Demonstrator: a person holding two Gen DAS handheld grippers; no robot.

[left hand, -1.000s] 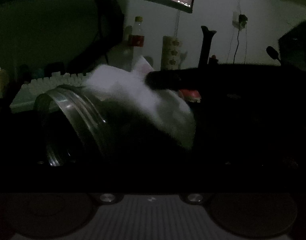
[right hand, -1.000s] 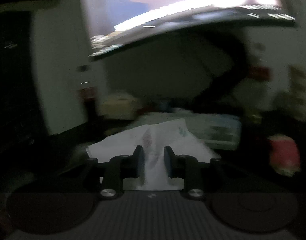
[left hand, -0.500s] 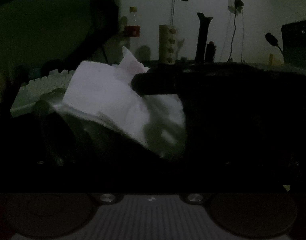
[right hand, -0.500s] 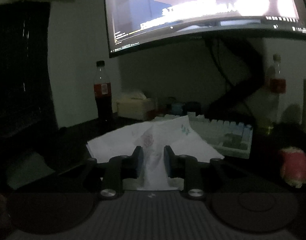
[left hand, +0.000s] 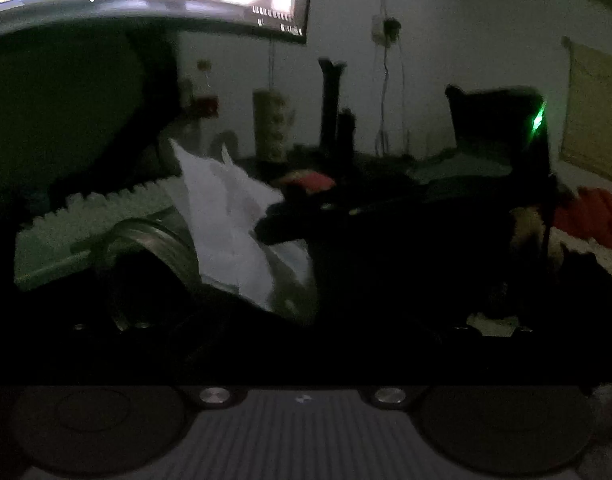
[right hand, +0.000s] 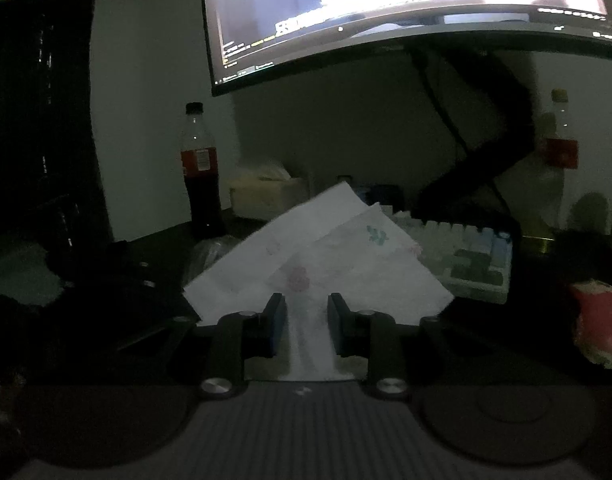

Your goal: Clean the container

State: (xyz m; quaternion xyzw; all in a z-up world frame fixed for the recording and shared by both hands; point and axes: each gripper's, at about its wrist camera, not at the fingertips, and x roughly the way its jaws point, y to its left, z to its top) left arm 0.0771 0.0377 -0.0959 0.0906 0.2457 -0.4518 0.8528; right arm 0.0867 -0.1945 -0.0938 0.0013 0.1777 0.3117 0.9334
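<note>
Right wrist view — the right gripper (right hand: 304,330) is clamped on a bunched paper towel (right hand: 326,268), its sheet fanning out ahead. Best to keep that pinch firm and work the towel around the rim. The left gripper's fingers are lost in the dark, so I can't tell their state. Farther out, near the keyboard (left hand: 89,224), the glass jar (left hand: 145,256) lies tilted — clear, ridged mouth facing left, towel draped over it.

Soft white paper tissue (right hand: 318,264), clear glossy glass jar (left hand: 153,248), matt ribbed plastic hand-held gripper (right hand: 304,320)
</note>
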